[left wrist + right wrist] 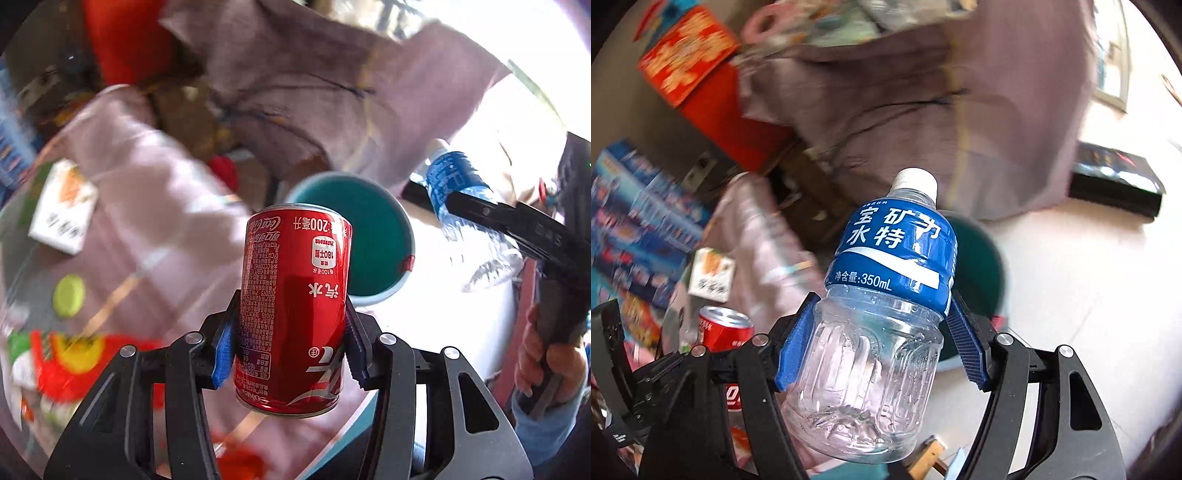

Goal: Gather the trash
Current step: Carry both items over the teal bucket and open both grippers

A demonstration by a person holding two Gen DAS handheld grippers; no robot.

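My left gripper (291, 343) is shut on a small red cola can (293, 306), held upright in the air by its lower half between the blue pads. Behind the can on the pale floor stands a round green bin (373, 236). My right gripper (882, 343) is shut on a clear water bottle (882, 295) with a blue label and white cap, empty. The green bin (982, 266) sits just beyond that bottle. The left wrist view shows the bottle (454, 192) at the right, the right wrist view the can (724, 328) at the lower left.
A white juice carton (62, 210), a yellow-green lid (68, 295) and a red wrapper (70, 358) lie on the table at the left. Mauve cloth (295, 92) drapes behind. A black box (1115, 181) lies on the floor. Blue boxes (639, 214) are stacked at the left. A hand (546, 362) grips the right handle.
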